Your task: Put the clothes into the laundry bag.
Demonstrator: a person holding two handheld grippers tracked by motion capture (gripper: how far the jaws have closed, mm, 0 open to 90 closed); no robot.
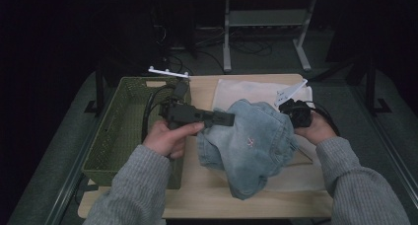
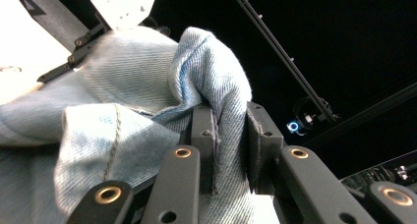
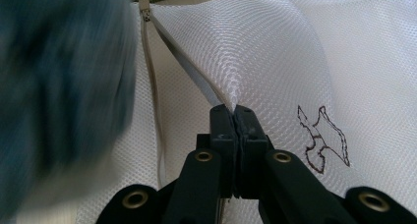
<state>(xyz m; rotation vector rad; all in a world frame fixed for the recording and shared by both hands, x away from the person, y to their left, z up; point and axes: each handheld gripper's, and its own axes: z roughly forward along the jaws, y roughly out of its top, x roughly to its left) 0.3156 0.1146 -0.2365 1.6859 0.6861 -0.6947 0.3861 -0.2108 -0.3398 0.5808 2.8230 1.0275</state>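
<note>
A green woven basket (image 1: 116, 131) stands on the wooden table (image 1: 197, 198) just outside the left gripper (image 1: 224, 118), on the far side of the hand from the cloth; a black cable runs down inside it, and I see nothing else lying in it. Under and beyond the right gripper (image 3: 235, 111) lies a white mesh laundry bag (image 3: 275, 52), flat and zippered, with a small bird outline stitched in dark thread just to the side of the jaws. Whether anything is inside the bag cannot be told.

The light blue denim garment (image 1: 251, 143) is bunched up in a heap between the two grippers, resting on the bag and the table. It is faded, with visible seams and a small pale mark on its upper face. In the left gripper view a raised fold of the denim (image 2: 216, 86) stands between the jaws, which pinch it from both sides.

The right gripper's jaws are pressed together on a pinch of the white mesh, next to the zipper edge, with the denim blurred close beside them.
</note>
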